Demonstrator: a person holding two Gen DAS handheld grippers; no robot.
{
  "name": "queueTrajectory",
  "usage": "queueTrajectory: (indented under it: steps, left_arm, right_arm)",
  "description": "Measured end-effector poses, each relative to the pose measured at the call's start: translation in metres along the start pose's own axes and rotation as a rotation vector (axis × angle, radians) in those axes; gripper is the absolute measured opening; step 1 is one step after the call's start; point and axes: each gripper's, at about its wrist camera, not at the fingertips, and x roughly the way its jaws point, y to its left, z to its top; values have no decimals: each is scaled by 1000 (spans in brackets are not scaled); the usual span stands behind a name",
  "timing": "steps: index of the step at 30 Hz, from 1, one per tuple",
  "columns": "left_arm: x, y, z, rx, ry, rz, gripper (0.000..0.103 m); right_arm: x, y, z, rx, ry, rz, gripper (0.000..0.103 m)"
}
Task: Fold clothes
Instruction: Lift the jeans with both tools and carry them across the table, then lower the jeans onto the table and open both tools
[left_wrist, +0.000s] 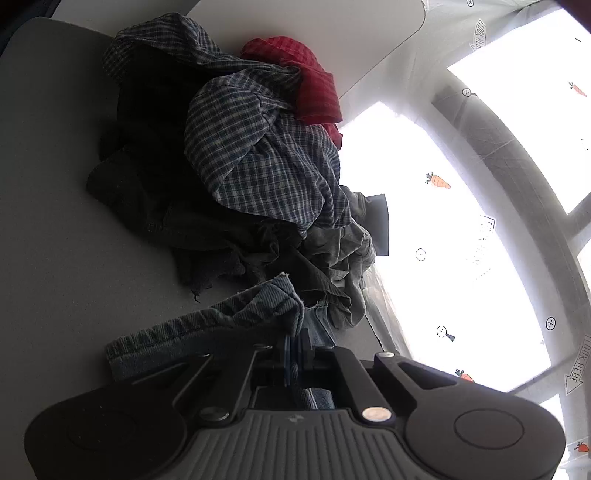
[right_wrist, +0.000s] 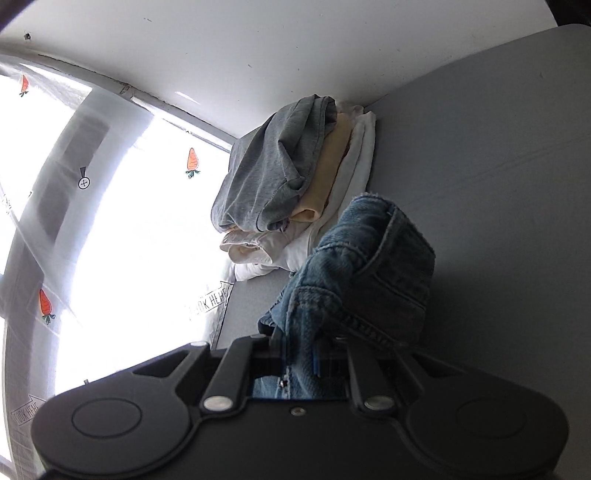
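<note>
gripping blue denim jeans (left_wrist: 236, 317) by an edge, the left gripper (left_wrist: 293, 347) is clamped on the fabric; the right gripper (right_wrist: 299, 350) is clamped on the jeans too, over the grey table (left_wrist: 48, 206). at 12 o'clock from the left one lies an unfolded heap with a plaid shirt (left_wrist: 258, 147); at 12 o'clock from the right one sits a folded stack (right_wrist: 295, 184).

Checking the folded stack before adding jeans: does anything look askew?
Yes. The stack looks uneven: the grey top piece slumps past the cream and white layers toward the table edge.
</note>
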Motion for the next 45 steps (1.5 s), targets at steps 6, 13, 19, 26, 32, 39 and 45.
queueTrajectory:
  steps: [6, 13, 19, 26, 32, 39, 45]
  left_arm:
    - [41, -21, 3, -3, -15, 8, 3]
    - [104, -58, 8, 25, 13, -5, 3]
    - [161, -88, 7, 67, 51, -9, 3]
    - [214, -102, 3, 99, 89, 13, 3]
    - [248, -111, -2, 149, 118, 35, 3]
    - [272, -124, -19, 276, 143, 134, 19]
    - [249, -145, -25, 421, 108, 109, 42]
  right_arm:
    - [35, 25, -1, -45, -3, -8, 13]
    - [77, 56, -2, -109, -1, -21, 12]
    - [115, 77, 0, -105, 2, -15, 12]
    - [163, 102, -8, -192, 32, -70, 12]
    - [186, 105, -12, -204, 40, -94, 13]
    - [200, 116, -21, -297, 58, -121, 49]
    - [174, 167, -48, -629, 49, -97, 75]
